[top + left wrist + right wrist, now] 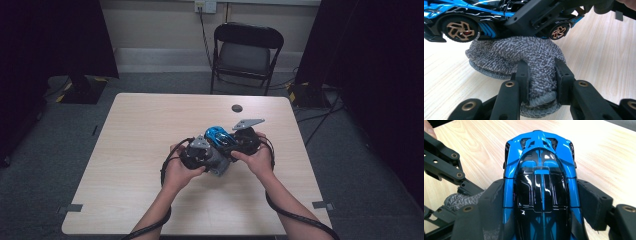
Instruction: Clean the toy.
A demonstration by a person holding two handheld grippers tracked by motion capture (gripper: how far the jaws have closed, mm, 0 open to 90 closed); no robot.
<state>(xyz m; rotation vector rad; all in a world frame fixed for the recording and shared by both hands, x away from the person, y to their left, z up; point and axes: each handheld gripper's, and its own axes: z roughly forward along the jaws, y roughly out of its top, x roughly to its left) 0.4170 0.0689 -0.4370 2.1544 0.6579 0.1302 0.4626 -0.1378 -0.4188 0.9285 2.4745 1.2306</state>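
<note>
From the high view, you hold the toy car (218, 136) just above the pale wood-grain table (140, 165), near its middle. Your right gripper (239, 144) reaches the car from its right; your left gripper (216, 159) sits just below and left of the car, with a grey cloth (220, 165) bunched under it. A small dark round disc (237, 108) lies on the table beyond the car, well apart from it.

In the left gripper view, your left gripper (541, 75) has its jaws drawn narrow, pinching a fold of the cloth (524, 53) (a nubbly, speckled knit with a ribbed hem). The cloth presses up against the car's underside; the car (461, 17) is glossy blue and black plastic with bronze spoked wheels.

In the right gripper view, your right gripper (541, 202) has its jaws set wide, clamped on both flanks of the car (541, 180), whose smooth tapered roof runs away from you. The cloth (459, 200) peeks out left of the car.
</note>
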